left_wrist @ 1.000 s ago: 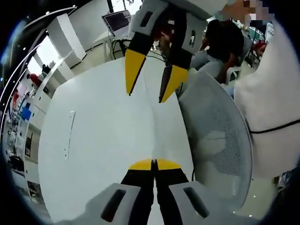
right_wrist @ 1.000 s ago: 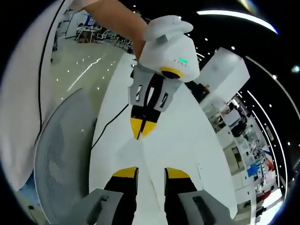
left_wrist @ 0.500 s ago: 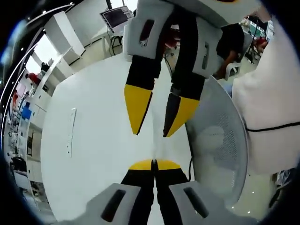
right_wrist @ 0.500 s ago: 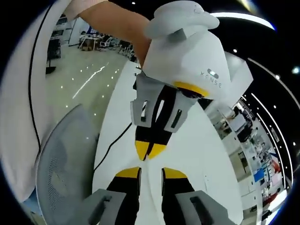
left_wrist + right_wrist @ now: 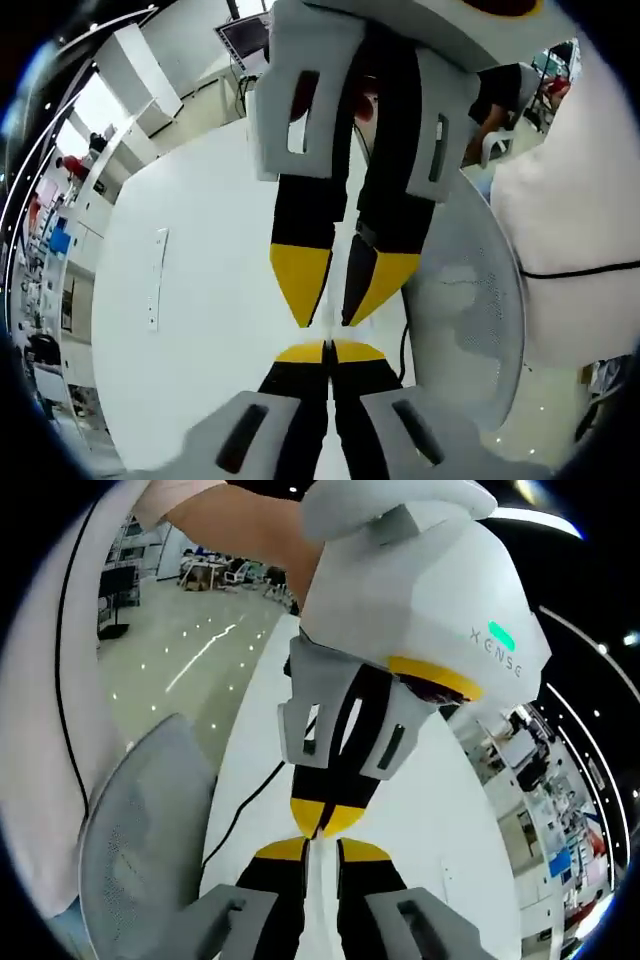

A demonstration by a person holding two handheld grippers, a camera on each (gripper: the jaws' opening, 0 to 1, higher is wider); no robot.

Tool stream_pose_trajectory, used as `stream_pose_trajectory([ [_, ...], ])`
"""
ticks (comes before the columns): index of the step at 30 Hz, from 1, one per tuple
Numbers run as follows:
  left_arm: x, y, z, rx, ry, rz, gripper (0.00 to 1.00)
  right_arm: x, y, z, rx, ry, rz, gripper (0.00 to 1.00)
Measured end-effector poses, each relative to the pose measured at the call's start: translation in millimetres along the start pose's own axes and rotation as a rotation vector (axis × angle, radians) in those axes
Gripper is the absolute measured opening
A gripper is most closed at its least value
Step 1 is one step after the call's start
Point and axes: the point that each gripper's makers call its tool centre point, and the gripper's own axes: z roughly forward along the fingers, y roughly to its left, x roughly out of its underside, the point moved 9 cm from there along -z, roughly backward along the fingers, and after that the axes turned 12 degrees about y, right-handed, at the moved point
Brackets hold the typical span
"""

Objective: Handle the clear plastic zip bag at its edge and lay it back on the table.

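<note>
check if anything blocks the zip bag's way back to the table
Nothing visible does: left gripper, shut, and right gripper, open, meet over the white table. The bag itself is too clear to see.

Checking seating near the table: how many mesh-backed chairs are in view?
1. The grey mesh-backed chair stands against the white table's edge, beside the person's white sleeve; the right gripper view shows the same chair. Others may be hidden.
</note>
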Motion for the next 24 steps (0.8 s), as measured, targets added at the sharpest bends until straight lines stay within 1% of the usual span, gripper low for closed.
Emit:
stream_pose_trajectory([
  [4, -0.2, 0.1, -0.6, -0.003, -0.002, 0.001, 0.00, -1.6, 0.2, 2.1, -0.005, -0.001, -0.001, 0.02],
  [11, 0.5, -0.1, -0.4, -0.004, 0.002, 0.003, 0.00, 1.2, -0.9, 6.7, -0.008, 0.014, -0.002, 0.02],
  [24, 0.9, 0.9, -0.5, -0.006, 0.008, 0.006, 0.00, -0.1, -1.5, 10.4, -0.017, 0.007, 0.019, 0.01],
])
